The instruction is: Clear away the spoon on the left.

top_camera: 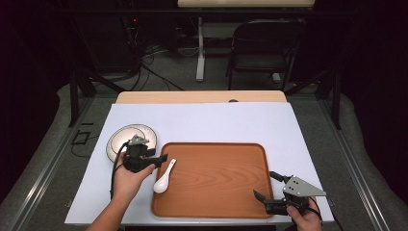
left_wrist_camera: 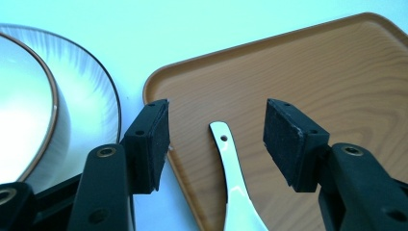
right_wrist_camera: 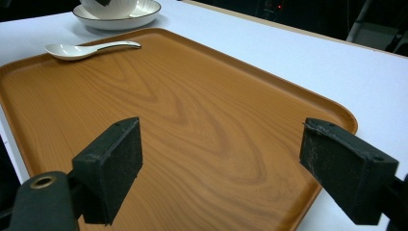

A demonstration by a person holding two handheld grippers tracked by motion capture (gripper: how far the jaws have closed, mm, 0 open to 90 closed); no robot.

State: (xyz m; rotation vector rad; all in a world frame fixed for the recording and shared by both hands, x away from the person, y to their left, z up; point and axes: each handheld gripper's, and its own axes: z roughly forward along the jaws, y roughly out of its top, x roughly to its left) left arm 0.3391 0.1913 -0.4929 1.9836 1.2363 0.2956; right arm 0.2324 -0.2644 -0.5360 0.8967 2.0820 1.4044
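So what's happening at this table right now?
A person holds a gripper in each hand. The left gripper hangs open over the white spoon, which lies on the wooden tray near its left edge, untouched by the pads. The right gripper waits open at the tray's near right corner. A bowl on a plate sits left of the tray.

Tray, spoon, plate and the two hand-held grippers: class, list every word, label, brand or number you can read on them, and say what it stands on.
None: no readable text on the tray, spoon, plate, left hand-held gripper or right hand-held gripper.
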